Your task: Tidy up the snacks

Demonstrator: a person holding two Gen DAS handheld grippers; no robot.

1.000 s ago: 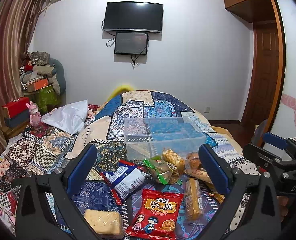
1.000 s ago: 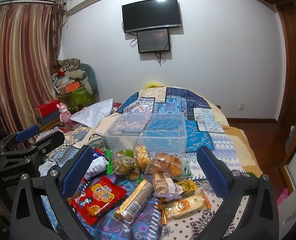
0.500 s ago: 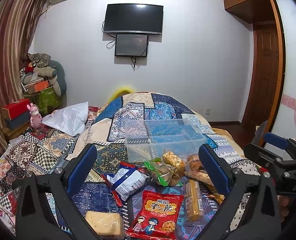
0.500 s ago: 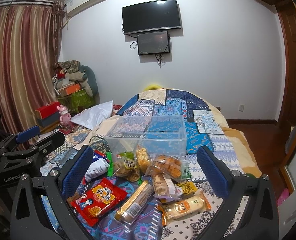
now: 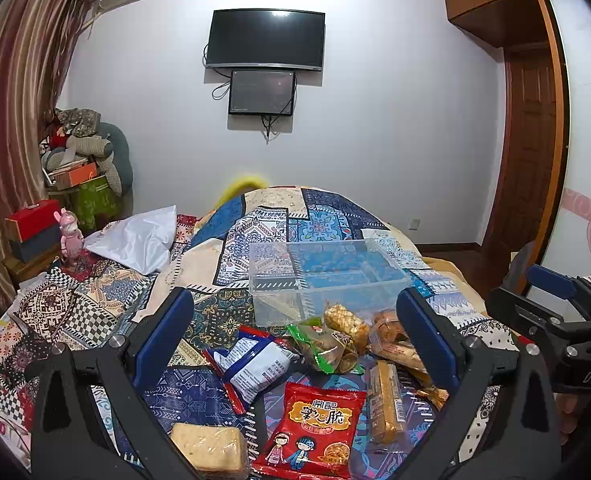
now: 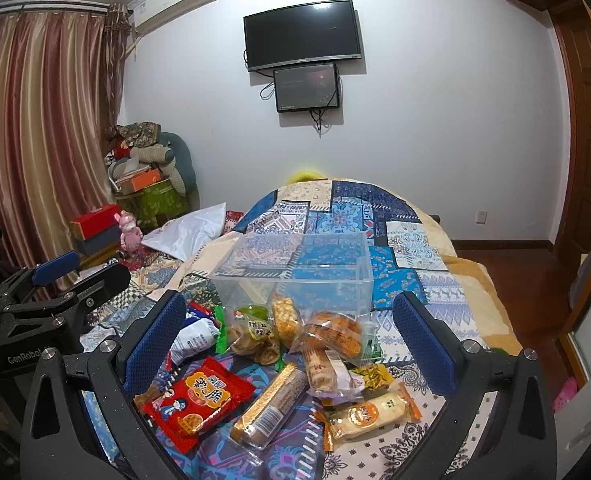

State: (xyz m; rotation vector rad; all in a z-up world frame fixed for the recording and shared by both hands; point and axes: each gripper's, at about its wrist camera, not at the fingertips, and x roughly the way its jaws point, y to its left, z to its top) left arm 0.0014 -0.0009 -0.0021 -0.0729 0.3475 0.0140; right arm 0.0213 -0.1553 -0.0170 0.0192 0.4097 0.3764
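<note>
Pale cracker block (image 5: 208, 448) only in left view; orange-labelled cake (image 6: 369, 410) only right.

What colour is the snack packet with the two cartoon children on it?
The snack packet is red with yellow lettering, clearest in the left wrist view.

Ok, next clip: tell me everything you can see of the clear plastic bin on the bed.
The clear plastic bin is a rectangular, see-through tub with a thin rim, no lid in sight. It sits upright on the patchwork quilt, whose pattern shows through its walls. It looks empty of snacks, though reflections blur the bottom. The snack pile lies just in front, and a few packets seem to lean on its near wall. Neither gripper touches it.
</note>
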